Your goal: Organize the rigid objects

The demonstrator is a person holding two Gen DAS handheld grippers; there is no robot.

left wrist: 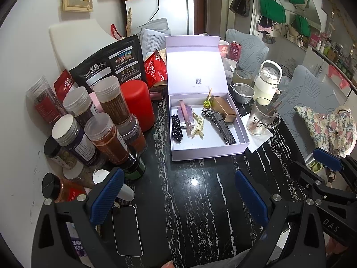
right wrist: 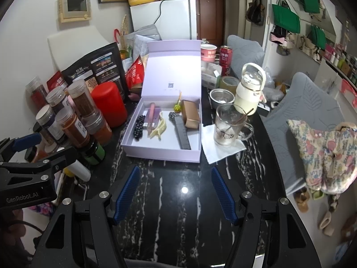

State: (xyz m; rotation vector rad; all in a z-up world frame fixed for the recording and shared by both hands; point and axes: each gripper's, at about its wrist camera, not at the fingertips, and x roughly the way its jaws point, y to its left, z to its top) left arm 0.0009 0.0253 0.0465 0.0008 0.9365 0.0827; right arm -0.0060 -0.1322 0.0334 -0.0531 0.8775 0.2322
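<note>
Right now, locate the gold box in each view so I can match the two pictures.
Left wrist view: the gold box lies right of centre, in the open lilac case's far right corner.
Right wrist view: the gold box lies at centre, same corner.
Shared landmark: the glass mug right of the case.

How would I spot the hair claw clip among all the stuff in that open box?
Find the open lilac box on the black marble table. Inside, left of centre, the claw clip lies between a pink bar and a long black box. It alone is cream-coloured, curved and toothed.
</note>
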